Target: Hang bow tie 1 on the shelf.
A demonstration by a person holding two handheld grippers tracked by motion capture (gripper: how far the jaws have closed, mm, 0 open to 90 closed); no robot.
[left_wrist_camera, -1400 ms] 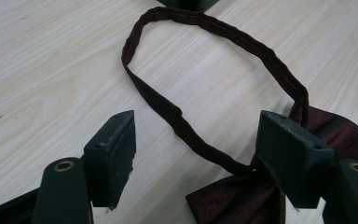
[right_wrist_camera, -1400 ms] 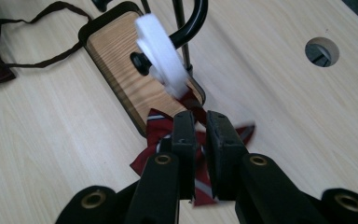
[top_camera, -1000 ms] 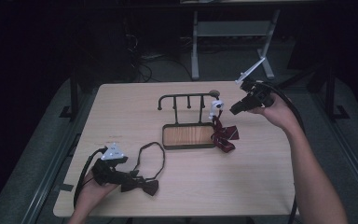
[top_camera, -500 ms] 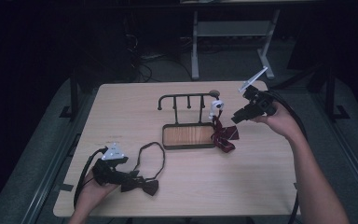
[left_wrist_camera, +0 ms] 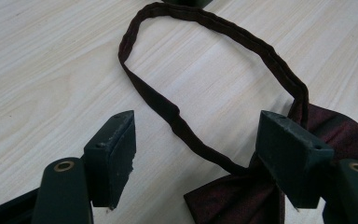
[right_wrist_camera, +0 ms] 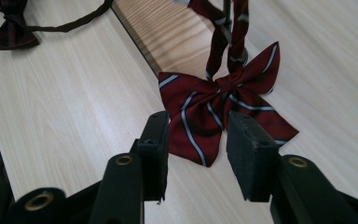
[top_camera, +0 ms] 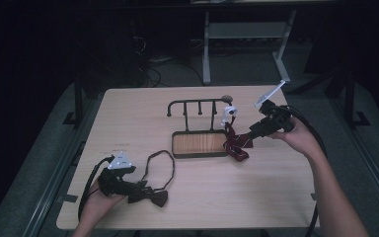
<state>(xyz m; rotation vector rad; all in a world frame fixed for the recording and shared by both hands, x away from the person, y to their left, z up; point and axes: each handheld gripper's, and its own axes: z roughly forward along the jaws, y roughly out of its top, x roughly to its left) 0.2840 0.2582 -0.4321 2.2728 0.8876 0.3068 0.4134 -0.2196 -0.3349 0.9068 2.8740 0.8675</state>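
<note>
the pale wooden tabletop (top_camera: 197, 207) carries a black rack (top_camera: 200, 126) with a wooden base tray and a rail of pegs, standing near the middle. a red striped bow tie (right_wrist_camera: 221, 109) lies on the tabletop just beside the right end of the rack's tray, its neck band running up to the rack's rail. a dark maroon bow tie (left_wrist_camera: 242, 198) lies near the front left corner, flat on the wood, its band spread in an open loop toward the rack.

the right hand-held gripper (top_camera: 246, 139), held in the person's right hand, points down and left at the striped bow tie. its jaws have just been opening and stand apart, the pads clear of the cloth; in the right gripper view the bow sits just past the jaw tips, with nothing clamped.

the left hand-held gripper (left_wrist_camera: 203, 154) rests low over the maroon bow tie. its jaws are wide apart, straddling the near stretch of the band and the bow's knot without pressing on either.
</note>
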